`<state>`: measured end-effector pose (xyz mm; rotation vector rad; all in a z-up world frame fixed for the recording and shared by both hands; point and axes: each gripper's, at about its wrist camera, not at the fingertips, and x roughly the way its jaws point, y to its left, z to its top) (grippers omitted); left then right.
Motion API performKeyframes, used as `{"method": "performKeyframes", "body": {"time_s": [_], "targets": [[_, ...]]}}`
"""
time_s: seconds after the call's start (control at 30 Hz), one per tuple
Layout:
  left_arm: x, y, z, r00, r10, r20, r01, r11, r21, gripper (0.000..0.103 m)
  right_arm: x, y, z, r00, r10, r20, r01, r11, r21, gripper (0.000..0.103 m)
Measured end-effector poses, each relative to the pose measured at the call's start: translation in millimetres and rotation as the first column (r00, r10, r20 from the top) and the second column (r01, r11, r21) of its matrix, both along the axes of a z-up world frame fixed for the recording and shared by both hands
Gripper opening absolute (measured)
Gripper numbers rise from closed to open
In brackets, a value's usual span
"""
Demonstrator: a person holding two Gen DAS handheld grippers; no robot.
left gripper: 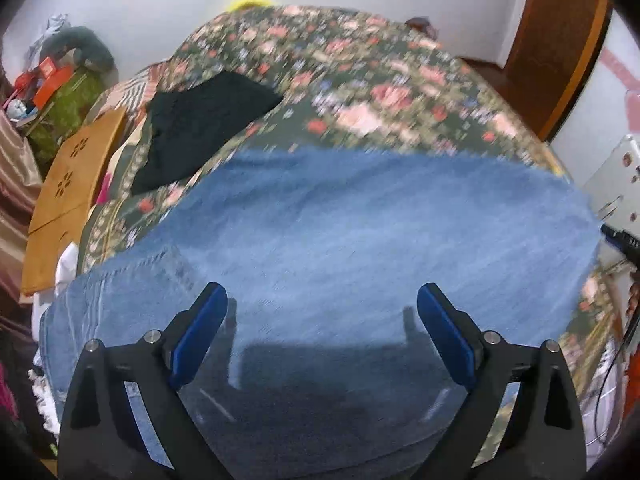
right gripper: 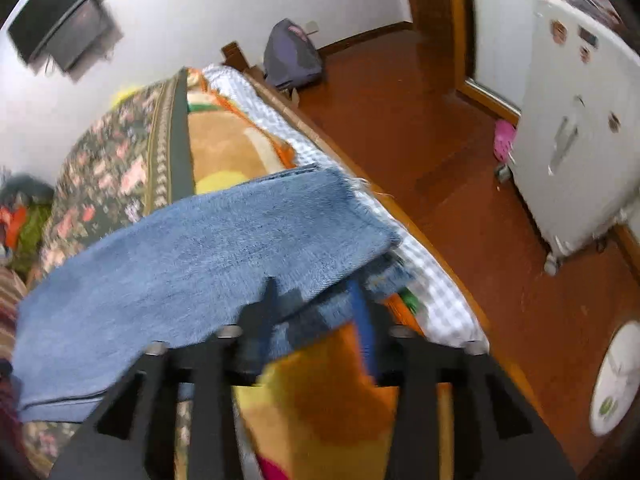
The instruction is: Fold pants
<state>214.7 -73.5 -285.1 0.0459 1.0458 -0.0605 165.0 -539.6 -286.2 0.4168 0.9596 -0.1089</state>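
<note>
Flat, blue denim pants (left gripper: pixel 360 232) doubled over; left tool (left gripper: pixel 322 312) gapes empty; right tool (right gripper: pixel 316 300) unclear.

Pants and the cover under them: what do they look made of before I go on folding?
Pants: blue denim by the look, matte; diagonal weave and frayed hem threads show in the right wrist view. Floral cover: likely a soft printed blanket, non-glossy, though motion blur hides its texture. Black garment beside it: matte fabric, type unclear.

The floral bed (left gripper: pixel 360 80) beyond the jeans (left gripper: pixel 360 232) lies open, save a black garment (left gripper: pixel 200 124) at its far left. A wooden board (left gripper: pixel 76 184) crowds that edge; the floor (right gripper: pixel 460 160) alongside is clear up to a white cabinet (right gripper: pixel 580 152).
</note>
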Motion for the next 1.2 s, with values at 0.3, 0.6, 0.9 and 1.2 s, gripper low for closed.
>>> {"method": "performKeyframes", "body": {"time_s": [0.3, 0.6, 0.9, 1.2], "targets": [[19.8, -37.1, -24.2, 0.995, -0.065, -0.078, 0.059, 0.995, -0.080, 0.079, -9.7, -1.5, -32.8, 0.990, -0.139, 0.002, 0.135, 0.966, 0.219, 0.049], [14.3, -55.9, -30.4, 0.993, -0.112, -0.042, 0.113, 0.994, 0.013, 0.079, 15.5, -17.1, -48.9, 0.981, -0.196, -0.008, 0.188, 0.931, 0.314, 0.049], [14.0, -48.9, -25.0, 0.994, -0.096, -0.053, 0.095, 0.995, -0.020, 0.079, 12.2, -8.9, -7.3, 0.982, -0.150, 0.119, 0.125, 0.973, 0.196, 0.009], [-4.7, -27.0, 15.7, 0.998, -0.055, 0.034, 0.057, 0.997, -0.059, 0.079, -3.1, 42.1, 99.0, 0.932, 0.019, 0.363, -0.054, 0.995, 0.087, 0.009]]}}
